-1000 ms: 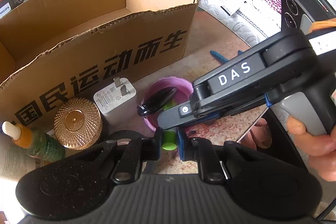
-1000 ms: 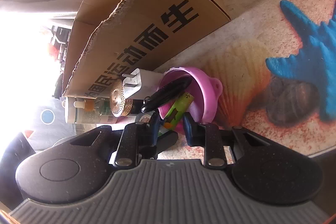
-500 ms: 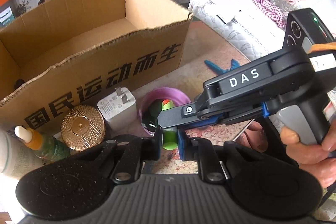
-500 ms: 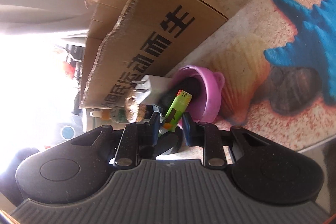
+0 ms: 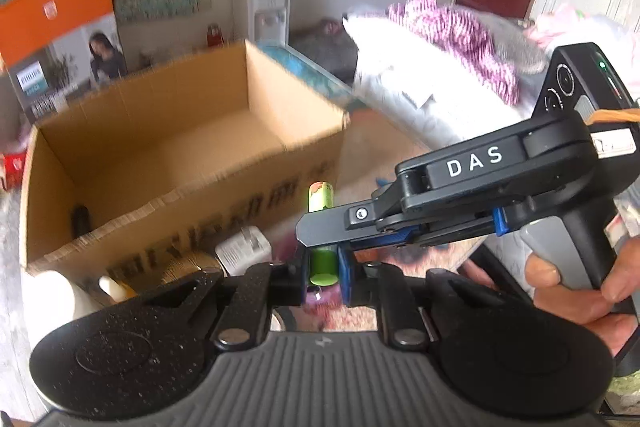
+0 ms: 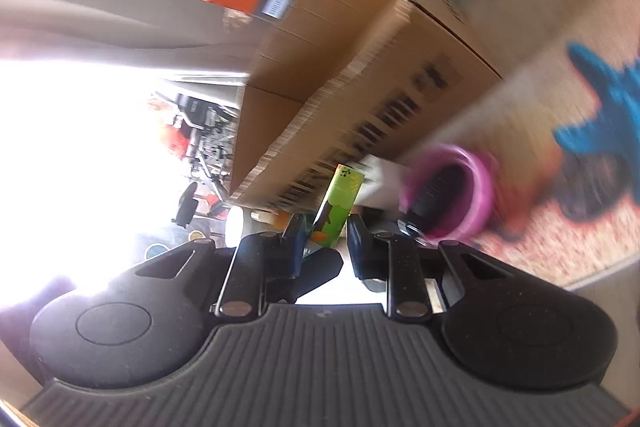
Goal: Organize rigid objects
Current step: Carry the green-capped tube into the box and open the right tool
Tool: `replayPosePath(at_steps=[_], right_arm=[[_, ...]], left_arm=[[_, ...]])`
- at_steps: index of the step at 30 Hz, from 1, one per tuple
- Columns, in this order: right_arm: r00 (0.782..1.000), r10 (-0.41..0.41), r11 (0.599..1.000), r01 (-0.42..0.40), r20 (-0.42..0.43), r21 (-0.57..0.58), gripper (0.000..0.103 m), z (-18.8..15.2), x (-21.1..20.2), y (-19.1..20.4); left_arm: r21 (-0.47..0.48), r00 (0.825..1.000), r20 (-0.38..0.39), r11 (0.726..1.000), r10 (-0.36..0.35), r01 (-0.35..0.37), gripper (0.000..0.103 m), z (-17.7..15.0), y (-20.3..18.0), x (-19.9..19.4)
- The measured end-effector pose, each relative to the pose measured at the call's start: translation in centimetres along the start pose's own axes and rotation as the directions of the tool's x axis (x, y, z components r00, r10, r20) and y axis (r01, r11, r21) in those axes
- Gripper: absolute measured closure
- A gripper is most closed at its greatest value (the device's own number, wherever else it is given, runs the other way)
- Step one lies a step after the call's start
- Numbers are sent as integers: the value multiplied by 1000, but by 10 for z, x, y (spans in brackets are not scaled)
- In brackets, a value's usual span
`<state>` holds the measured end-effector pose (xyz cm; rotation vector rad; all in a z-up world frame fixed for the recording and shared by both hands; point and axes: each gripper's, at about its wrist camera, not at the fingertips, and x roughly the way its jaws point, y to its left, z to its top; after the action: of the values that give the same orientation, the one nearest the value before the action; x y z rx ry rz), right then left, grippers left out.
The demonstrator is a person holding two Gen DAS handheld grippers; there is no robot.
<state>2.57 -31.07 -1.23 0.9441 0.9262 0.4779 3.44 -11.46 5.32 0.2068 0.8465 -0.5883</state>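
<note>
A green tube [image 5: 321, 197] with a printed label is held upright above the table, in front of the open cardboard box [image 5: 160, 147]. My left gripper [image 5: 325, 269] is shut on its lower end. My right gripper [image 6: 326, 233] reaches in from the right and is shut on the tube's middle [image 6: 340, 199]. A person's hand [image 5: 576, 287] holds the right gripper's handle. The pink cup [image 6: 472, 183] stands below and to the right with a black object in it.
A white charger [image 5: 244, 251], a gold lid [image 5: 188, 265] and a small bottle [image 5: 114, 287] stand against the box's front wall. A dark object [image 5: 80, 223] lies inside the box. The mat shows a blue starfish [image 6: 600, 115]. Bedding [image 5: 440, 67] lies behind.
Both grippers have risen together with the green tube, lifting it out of the pink cup. The black object stayed in the cup. The left view now looks over the box's rim.
</note>
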Motion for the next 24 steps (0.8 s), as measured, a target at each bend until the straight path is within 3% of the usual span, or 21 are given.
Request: replayPosePath(at_steps=[5,11,17,24], right_arm=[[999,46,995,-44,18,-95,82,19,-1,35],[996,81,980,-85,-27,-182,83,60,25,77],[992,49,974,-73,-116,-214,83,106,90,107],[974,-14,990,-18,-225,-139,83,149,181,100]], left_arm=[[-24,997,72,999,32,-30,87,20,16,-21],[-104,991,105,992,80,-69,87,50,56,-29],[-207,993,39,973,108,-97,87,77,122,-8],[-271,984,-84,947,157,-174,88,91,185,41]])
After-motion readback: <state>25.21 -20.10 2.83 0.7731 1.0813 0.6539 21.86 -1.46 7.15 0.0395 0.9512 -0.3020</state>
